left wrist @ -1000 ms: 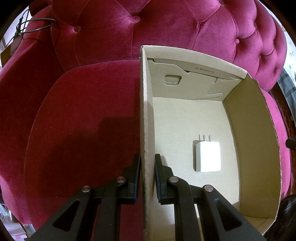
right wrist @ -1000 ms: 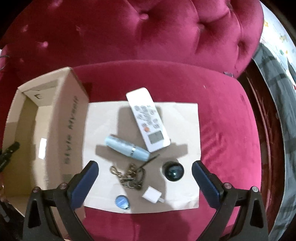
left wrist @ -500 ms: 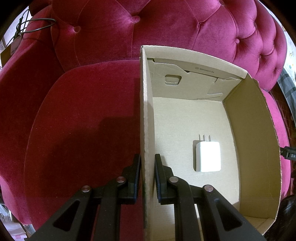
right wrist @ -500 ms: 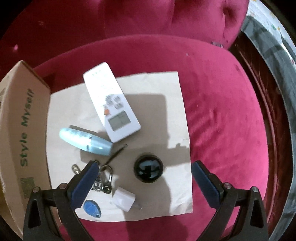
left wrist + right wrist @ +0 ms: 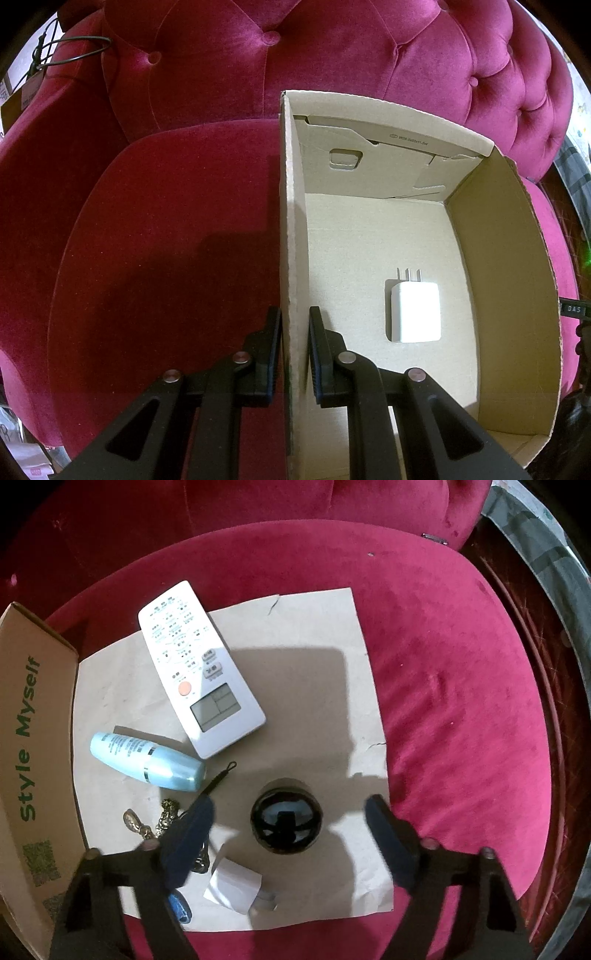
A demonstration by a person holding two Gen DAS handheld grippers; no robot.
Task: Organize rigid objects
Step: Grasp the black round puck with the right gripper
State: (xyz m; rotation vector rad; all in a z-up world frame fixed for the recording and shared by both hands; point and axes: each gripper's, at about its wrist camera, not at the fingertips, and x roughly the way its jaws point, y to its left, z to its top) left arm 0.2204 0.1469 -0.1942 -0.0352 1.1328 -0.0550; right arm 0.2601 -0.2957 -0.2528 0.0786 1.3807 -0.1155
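My left gripper (image 5: 294, 325) is shut on the left wall of an open cardboard box (image 5: 291, 221), one finger on each side. A white charger (image 5: 413, 314) lies on the box floor. My right gripper (image 5: 286, 812) is open and hangs over a black round jar (image 5: 286, 821), which sits between its fingers. On the brown paper sheet (image 5: 314, 627) also lie a white remote (image 5: 199, 668), a light blue bottle (image 5: 147, 762), a metal keychain (image 5: 162, 819), a small white charger (image 5: 232, 886) and a blue tag (image 5: 181, 908).
Everything rests on a red velvet armchair seat (image 5: 461, 664) with a tufted back (image 5: 295, 55). The box's outer side, printed "Style Myself" (image 5: 27, 738), stands at the left of the paper. A dark wooden frame (image 5: 554, 701) edges the seat on the right.
My right gripper has moved down and forward over the paper, so the black jar now lies between its open fingers. The left gripper and the box have not moved.
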